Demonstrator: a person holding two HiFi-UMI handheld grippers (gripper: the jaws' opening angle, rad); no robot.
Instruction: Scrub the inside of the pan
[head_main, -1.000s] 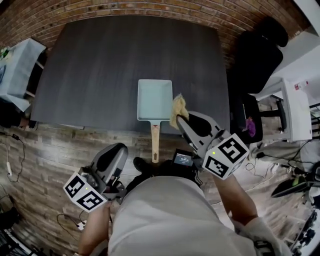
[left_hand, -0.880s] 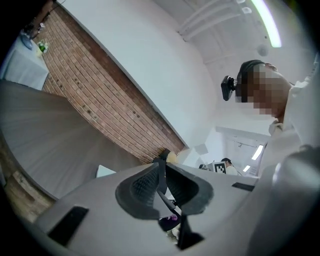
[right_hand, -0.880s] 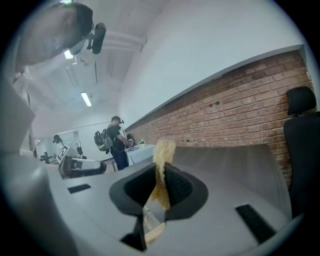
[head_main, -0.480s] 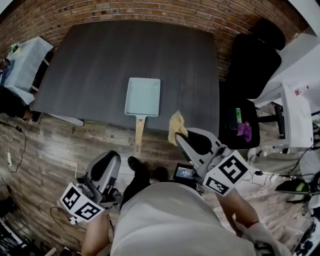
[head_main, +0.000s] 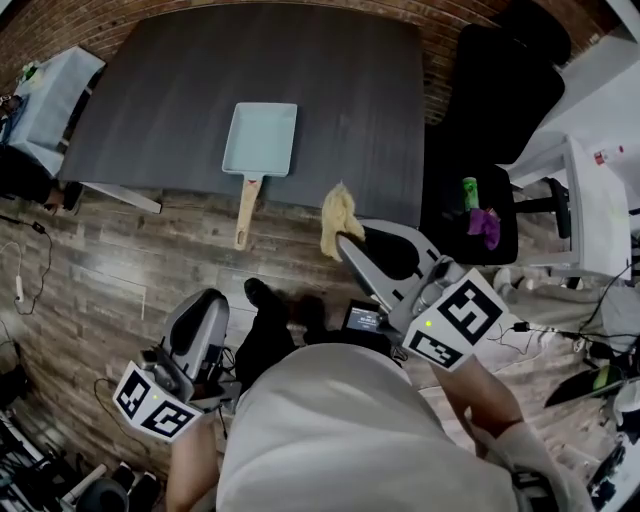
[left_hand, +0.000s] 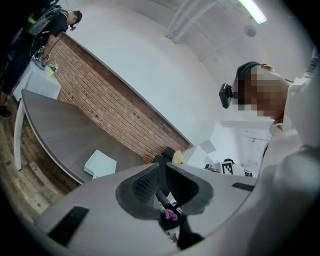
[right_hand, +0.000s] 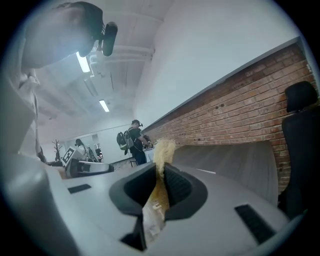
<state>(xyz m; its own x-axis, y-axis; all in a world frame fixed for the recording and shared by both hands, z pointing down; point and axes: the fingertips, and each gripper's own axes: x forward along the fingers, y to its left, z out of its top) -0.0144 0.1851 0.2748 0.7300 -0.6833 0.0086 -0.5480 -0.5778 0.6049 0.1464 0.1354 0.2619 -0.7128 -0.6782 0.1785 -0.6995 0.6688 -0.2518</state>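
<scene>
Pale blue rectangular pan (head_main: 260, 138) sits at the near edge of the dark table (head_main: 340, 70), interior bare, wooden handle (head_main: 246, 210) overhanging the plank floor. Both grippers are held off the table, well apart from the pan. Right claw (head_main: 340, 240) is clamped on a yellow scrub pad (head_main: 337, 213), which sticks out past the jaw tips; the right gripper view shows it pinched between the pads (right_hand: 172, 182). Left claw (head_main: 207, 298) is closed tight with nothing between the jaws. Marker cubes (head_main: 455, 320) carry black-and-white square patterns. Small screen (head_main: 365, 318) by the person's waist: print too small to read.
</scene>
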